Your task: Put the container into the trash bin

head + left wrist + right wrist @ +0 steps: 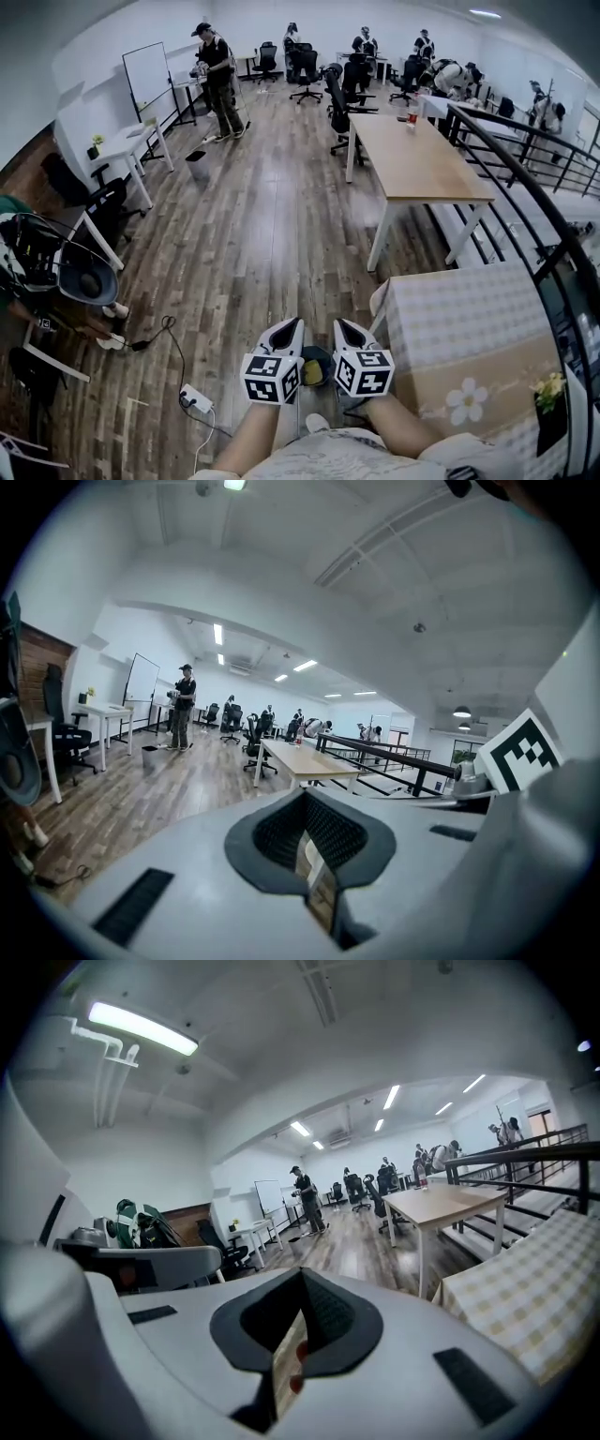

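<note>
I read the left gripper point(292, 328) and right gripper point(345, 328) with jaws together, nothing clamped. The trash bin point(317, 350) sits at 6 o'clock between them (yellowish item point(314, 374) inside; I cannot confirm it is the container).

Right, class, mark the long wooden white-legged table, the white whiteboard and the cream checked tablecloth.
long wooden white-legged table point(417, 159): head view, tabletop centre.
white whiteboard point(148, 75): head view, board face.
cream checked tablecloth point(459, 314): head view, bare top surface.
</note>
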The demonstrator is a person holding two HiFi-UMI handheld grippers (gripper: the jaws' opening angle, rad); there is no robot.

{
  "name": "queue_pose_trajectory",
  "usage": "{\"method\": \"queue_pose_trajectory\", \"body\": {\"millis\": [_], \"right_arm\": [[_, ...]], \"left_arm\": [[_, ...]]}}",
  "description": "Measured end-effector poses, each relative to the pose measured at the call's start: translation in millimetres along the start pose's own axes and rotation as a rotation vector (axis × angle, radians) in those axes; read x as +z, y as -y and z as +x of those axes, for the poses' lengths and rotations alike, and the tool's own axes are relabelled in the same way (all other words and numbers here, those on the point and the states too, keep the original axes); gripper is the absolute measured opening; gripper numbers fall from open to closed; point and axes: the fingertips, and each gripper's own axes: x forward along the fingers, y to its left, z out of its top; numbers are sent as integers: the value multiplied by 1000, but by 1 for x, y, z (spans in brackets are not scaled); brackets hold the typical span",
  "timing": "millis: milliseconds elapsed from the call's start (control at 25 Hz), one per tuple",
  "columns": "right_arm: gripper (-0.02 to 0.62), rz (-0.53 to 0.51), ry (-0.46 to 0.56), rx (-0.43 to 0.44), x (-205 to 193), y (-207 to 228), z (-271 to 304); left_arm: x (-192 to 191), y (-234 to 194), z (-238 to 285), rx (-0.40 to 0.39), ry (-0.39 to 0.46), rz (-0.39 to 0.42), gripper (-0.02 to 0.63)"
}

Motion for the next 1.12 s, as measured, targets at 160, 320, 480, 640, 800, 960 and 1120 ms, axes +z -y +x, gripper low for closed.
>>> {"method": "queue_pose_trajectory", "body": {"millis": [160, 320, 480, 640, 800, 960, 1120], "right_arm": [[3, -7, 24, -10, 13, 0, -12], [2, -3, 19, 4, 17, -4, -17], [2, 19, 18, 12, 14, -8, -25], [2, 24, 19, 10, 8, -11, -31], [2, 27, 17, 6, 2, -15, -34], [2, 10, 14, 4, -8, -17, -37], [2, 3, 4, 5, -12, -16, -40]], "left_arm": [[12, 14, -7, -14, 23, 23, 3], [16, 24, -11, -22, 23, 38, 3], [17, 23, -17, -17, 22, 41, 3], [14, 25, -27, -15, 25, 44, 3], [2, 24, -34, -15, 7, 31, 5], [-10, 23, -38, -10, -4, 22, 3], [-8, 26, -41, -5, 4, 27, 3]]}}
